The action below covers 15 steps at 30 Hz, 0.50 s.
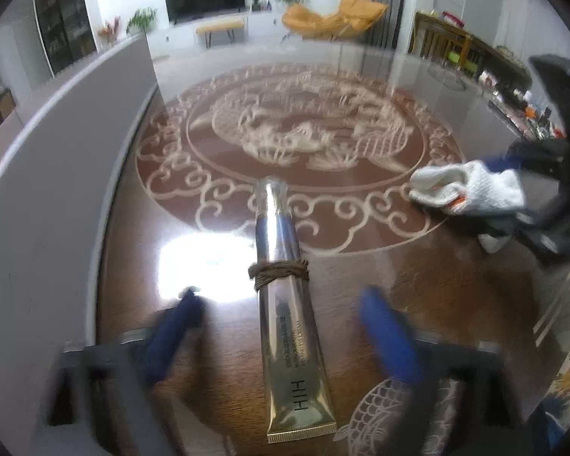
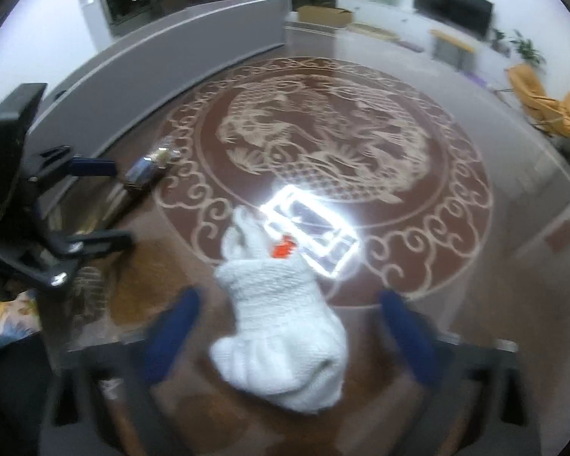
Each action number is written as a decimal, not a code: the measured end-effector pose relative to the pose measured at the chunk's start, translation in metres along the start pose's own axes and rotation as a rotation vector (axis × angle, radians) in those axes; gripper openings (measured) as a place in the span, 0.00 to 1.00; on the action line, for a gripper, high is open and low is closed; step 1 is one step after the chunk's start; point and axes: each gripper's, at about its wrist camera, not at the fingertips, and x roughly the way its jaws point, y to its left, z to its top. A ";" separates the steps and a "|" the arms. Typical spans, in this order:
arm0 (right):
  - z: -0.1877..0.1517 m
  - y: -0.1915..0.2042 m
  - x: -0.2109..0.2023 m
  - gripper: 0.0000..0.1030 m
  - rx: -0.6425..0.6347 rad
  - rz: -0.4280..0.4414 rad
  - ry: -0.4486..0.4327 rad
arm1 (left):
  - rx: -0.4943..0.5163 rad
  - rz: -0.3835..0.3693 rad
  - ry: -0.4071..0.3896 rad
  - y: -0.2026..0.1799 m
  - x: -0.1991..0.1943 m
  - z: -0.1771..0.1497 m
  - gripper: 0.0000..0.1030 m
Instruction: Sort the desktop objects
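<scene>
Glass covers the table (image 1: 418, 277), glossy enough to mirror a bright ceiling light, and under it lies dark reddish-brown wood with a pale, carved-looking round medallion (image 1: 300, 133) of fish, scales and curling cloud scrolls. A grey, matte, curved panel (image 1: 57, 159) runs along the table's far left edge. In the left wrist view a long metallic tube (image 1: 285, 296) lies flat on the glass, pointing away from the camera: champagne-gold, mirror-smooth, crimped flat at the near end, narrowing to a clear-looking cap at the far end, with a band of brown twine (image 1: 279, 274) wound round its middle and small dark lettering near the crimp. The left gripper (image 1: 281, 326) is spread wide, its blue-padded fingers (image 1: 389, 338) standing on either side of the tube and apart from it, holding nothing. To the right a white knitted glove (image 2: 285, 326) lies on the glass, soft and nubbly, with an orange patch near its fingers; its cuff end is bunched and rounded. In the right wrist view the glove sits between the fingers of the right gripper (image 2: 288, 338), which are likewise spread wide, blue pads clear of the fabric on both sides, gripping nothing. The glove's fingertips reach toward the rectangular glare of the reflected lamp (image 2: 309, 233). Motion blur softens both pairs of fingers.
</scene>
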 end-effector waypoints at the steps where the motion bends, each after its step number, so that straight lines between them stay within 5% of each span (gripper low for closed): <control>1: -0.002 0.001 0.000 0.41 0.003 0.001 0.012 | 0.003 -0.004 -0.003 0.001 -0.001 0.002 0.27; 6: -0.023 0.003 -0.024 0.38 0.124 -0.008 -0.041 | -0.065 -0.030 -0.034 0.002 -0.008 0.002 0.25; 11: -0.049 0.003 -0.050 0.38 0.290 0.014 -0.106 | -0.075 -0.064 -0.145 -0.009 -0.040 -0.003 0.24; 15: -0.059 0.015 -0.061 0.38 0.302 -0.005 -0.133 | -0.076 -0.087 -0.233 -0.017 -0.070 -0.005 0.24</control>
